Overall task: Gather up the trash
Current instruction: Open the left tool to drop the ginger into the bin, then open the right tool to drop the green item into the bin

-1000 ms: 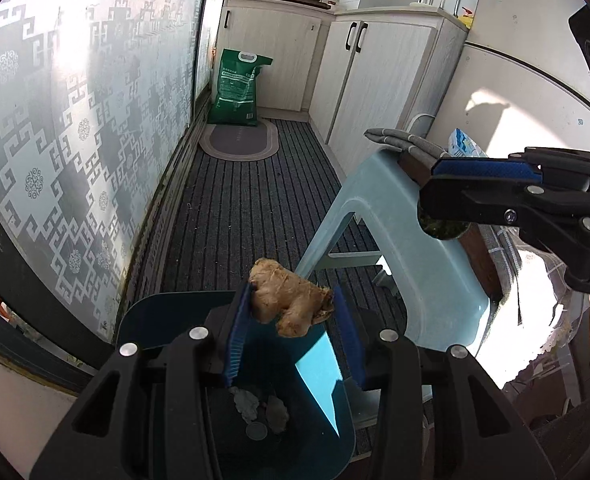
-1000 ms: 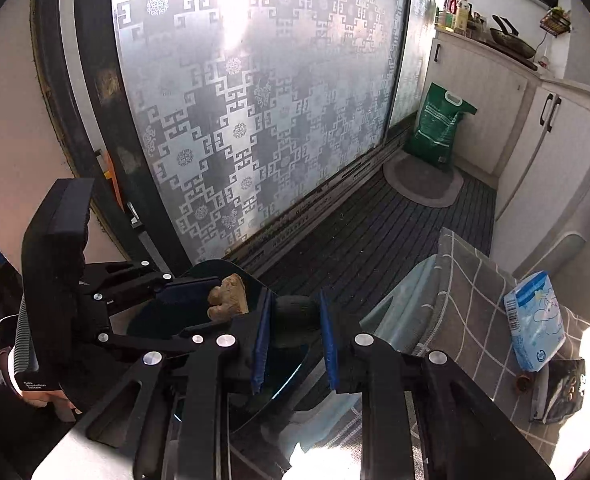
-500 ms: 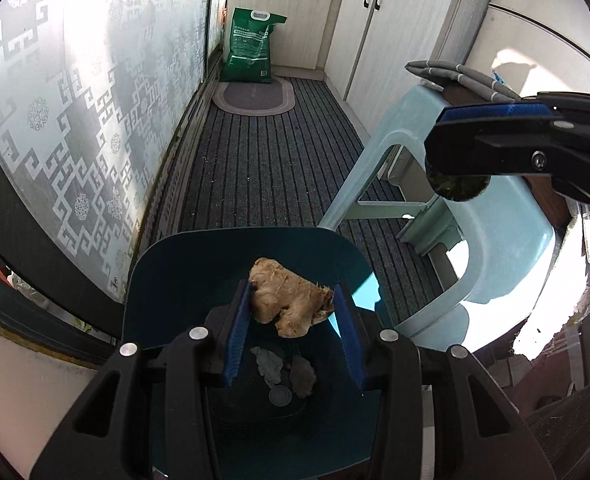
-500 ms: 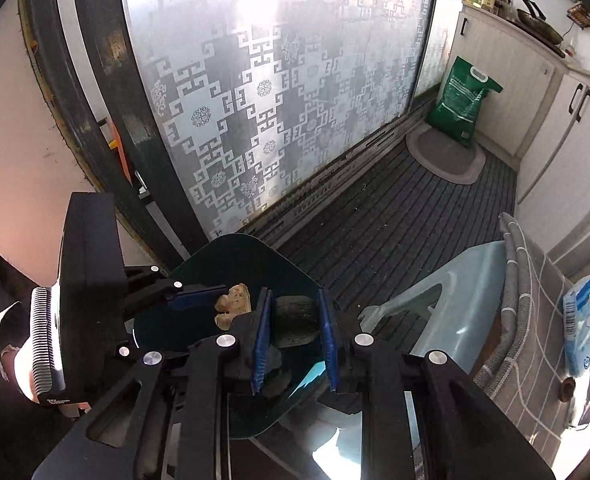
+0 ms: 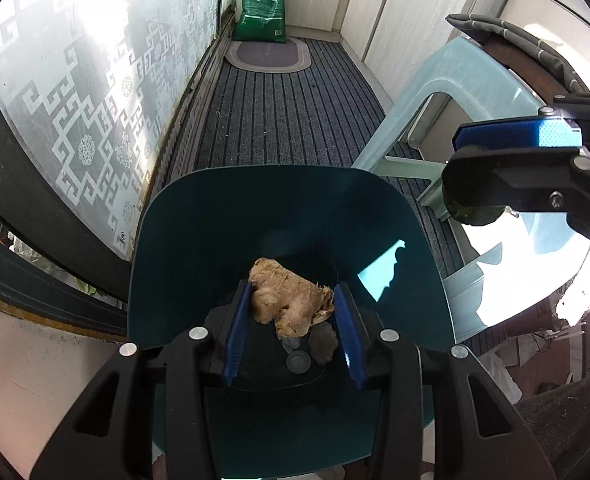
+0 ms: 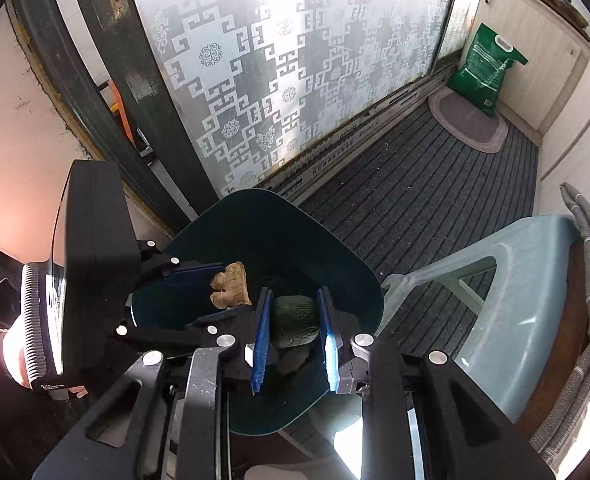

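You are holding both pieces of trash over the mouth of the teal bin (image 5: 183,248), and that is the relation your release depends on. Your left gripper (image 5: 291,312) is clamping the tan ginger root (image 5: 287,300) between its fingers, long axis running across from pad to pad, with the bin's floor straight beyond the tips. Your right gripper (image 6: 293,320) is pinching the dark green lump (image 6: 295,320), also directly above the opening, just beside the ginger. A few scraps (image 5: 323,340) are lying at the bottom, beyond the left fingertips. Judging by this, both pieces would drop in; neither is hanging over the rim.
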Demonstrator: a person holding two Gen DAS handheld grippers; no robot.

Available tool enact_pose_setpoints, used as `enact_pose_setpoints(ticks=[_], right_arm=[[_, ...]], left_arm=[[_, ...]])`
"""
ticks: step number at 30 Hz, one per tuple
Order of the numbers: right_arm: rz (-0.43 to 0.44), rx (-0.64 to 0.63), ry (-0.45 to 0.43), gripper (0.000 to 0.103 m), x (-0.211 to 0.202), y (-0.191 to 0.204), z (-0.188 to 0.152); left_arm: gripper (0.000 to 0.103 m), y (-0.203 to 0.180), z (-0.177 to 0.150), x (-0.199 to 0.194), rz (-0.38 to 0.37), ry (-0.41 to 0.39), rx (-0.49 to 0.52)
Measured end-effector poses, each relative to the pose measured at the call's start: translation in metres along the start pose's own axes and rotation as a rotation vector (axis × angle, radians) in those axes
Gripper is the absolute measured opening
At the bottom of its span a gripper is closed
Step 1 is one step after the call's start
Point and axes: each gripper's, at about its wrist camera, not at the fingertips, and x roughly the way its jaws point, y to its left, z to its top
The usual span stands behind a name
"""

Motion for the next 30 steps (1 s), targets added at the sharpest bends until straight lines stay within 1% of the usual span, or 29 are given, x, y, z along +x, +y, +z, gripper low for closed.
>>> enact_pose_setpoints(ticks=[7, 8, 14, 16, 17, 18, 22, 24, 26, 30], right_arm=[[0.001, -0.014, 0.038, 0.023, 0.009, 0.006, 0.002], [-0.001, -0.013, 0.044, 0.023, 0.011, 0.006, 0.001], [0.002, -0.002, 0.069, 0.023, 0.018, 0.003, 0.000], [0.003, 0.002, 0.073, 0.023, 0.020, 0.001, -0.001], [0.004, 0.005, 0.074, 0.023, 0.021, 0.001, 0.000], [0.006, 0.010, 0.076, 0.023, 0.023, 0.001, 0.000], [0.016, 0.027, 0.089, 0.023, 0.029, -0.002, -0.001], [0.020, 0.030, 0.099, 0.023, 0.032, -0.002, -0.003], [0.022, 0.029, 0.111, 0.023, 0.036, -0.002, -0.005], [0.024, 0.021, 0.137, 0.023, 0.044, 0.001, -0.007]], left_arm=[[0.046, 0.003, -0.010, 0.022, 0.019, 0.090, 0.002], [0.044, 0.004, -0.011, 0.024, 0.023, 0.098, 0.001], [0.044, 0.009, -0.012, 0.019, 0.026, 0.083, -0.011], [0.039, 0.009, -0.011, 0.017, 0.031, 0.067, -0.009], [0.032, 0.009, -0.009, 0.015, 0.030, 0.059, -0.010], [0.030, 0.010, -0.008, 0.011, 0.032, 0.046, -0.013], [0.027, 0.016, -0.002, -0.005, 0.039, -0.026, -0.041], [0.025, 0.019, 0.002, -0.014, 0.023, -0.061, -0.061], [0.025, 0.022, 0.006, -0.023, 0.025, -0.095, -0.076], [0.017, 0.022, 0.011, -0.042, 0.029, -0.169, -0.082]])
